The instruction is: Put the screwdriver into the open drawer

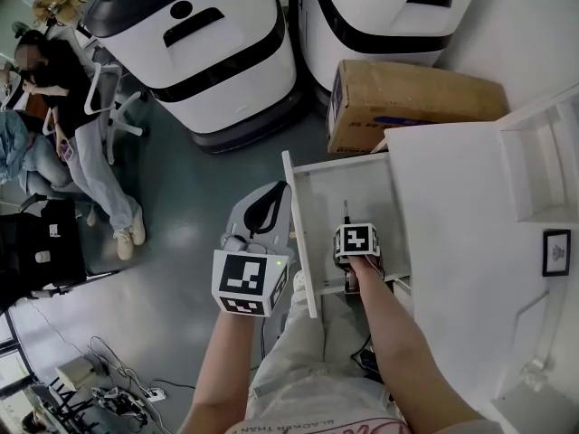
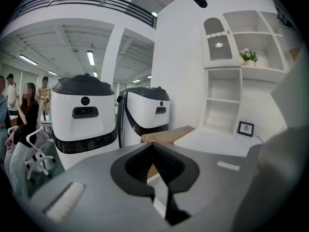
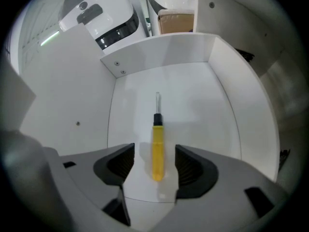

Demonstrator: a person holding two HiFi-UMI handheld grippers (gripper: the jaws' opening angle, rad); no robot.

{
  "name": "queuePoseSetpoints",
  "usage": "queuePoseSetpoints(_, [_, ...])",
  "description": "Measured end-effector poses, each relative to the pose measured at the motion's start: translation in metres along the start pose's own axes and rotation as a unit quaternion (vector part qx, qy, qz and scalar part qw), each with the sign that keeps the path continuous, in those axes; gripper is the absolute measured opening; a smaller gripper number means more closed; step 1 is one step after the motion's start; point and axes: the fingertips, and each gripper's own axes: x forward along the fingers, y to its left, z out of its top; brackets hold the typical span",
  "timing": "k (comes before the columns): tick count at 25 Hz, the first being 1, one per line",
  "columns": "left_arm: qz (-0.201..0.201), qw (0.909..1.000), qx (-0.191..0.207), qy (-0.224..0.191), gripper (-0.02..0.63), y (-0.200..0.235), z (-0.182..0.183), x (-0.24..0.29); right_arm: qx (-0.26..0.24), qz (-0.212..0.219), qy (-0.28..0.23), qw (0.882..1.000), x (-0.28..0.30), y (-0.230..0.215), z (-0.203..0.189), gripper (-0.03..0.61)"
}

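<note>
The screwdriver (image 3: 158,146), with a yellow handle and a thin metal shaft, lies flat on the floor of the open white drawer (image 3: 164,47). My right gripper (image 3: 154,151) points steeply down over it and is open, one jaw on each side of the handle, neither pad touching. In the head view its marker cube (image 1: 355,240) hides the jaws, and only the screwdriver's tip (image 1: 345,211) shows inside the drawer (image 1: 299,242). My left gripper (image 1: 276,191) hangs just outside the drawer's left wall. Its jaws (image 2: 153,146) are shut with nothing between them.
A cardboard box (image 1: 407,107) stands on the floor beyond the drawer, with two white-and-black machines (image 1: 208,43) behind it. The white cabinet top (image 1: 452,206) lies to the right and bears a small picture frame (image 1: 555,251). People sit at the far left (image 1: 54,107). Cables (image 1: 118,396) lie on the floor.
</note>
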Motion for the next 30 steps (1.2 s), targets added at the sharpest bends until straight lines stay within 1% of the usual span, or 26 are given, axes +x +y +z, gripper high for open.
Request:
queuePoseSetpoints(2, [0.0, 1.0, 0.001, -0.005, 0.009, -0.002, 0.005, -0.002, 0.006, 0.004, -0.005, 1.0, -0.005, 0.001, 0.001, 0.253])
queuePoseSetpoints(10, [0.001, 0.9997, 0.006, -0.025, 0.009, -0.007, 0.025, -0.014, -0.012, 0.004, -0.022, 1.0, -0.03, 0.004, 0.006, 0.253])
queuePoseSetpoints(15, [0.002, 0.9992, 0.008, -0.039, 0.009, -0.012, 0.038, -0.021, -0.002, 0.006, -0.041, 0.999, -0.052, 0.005, 0.011, 0.253])
queuePoseSetpoints(17, [0.001, 0.999, 0.008, -0.043, 0.009, -0.015, 0.042, -0.023, -0.006, 0.008, -0.049, 0.999, -0.06, 0.005, 0.015, 0.247])
queuePoseSetpoints(21, [0.001, 0.9987, 0.009, -0.051, 0.009, -0.019, 0.048, -0.029, -0.006, 0.008, -0.06, 0.998, -0.075, 0.004, 0.018, 0.225])
queuePoseSetpoints(25, [0.002, 0.9982, 0.011, -0.059, 0.009, -0.024, 0.055, -0.035, -0.019, 0.007, -0.074, 0.997, -0.089, 0.004, 0.021, 0.193])
queuePoseSetpoints(30, [0.005, 0.9972, 0.014, -0.073, 0.009, -0.024, 0.066, -0.045, -0.031, 0.004, -0.092, 0.995, -0.109, 0.008, 0.027, 0.13])
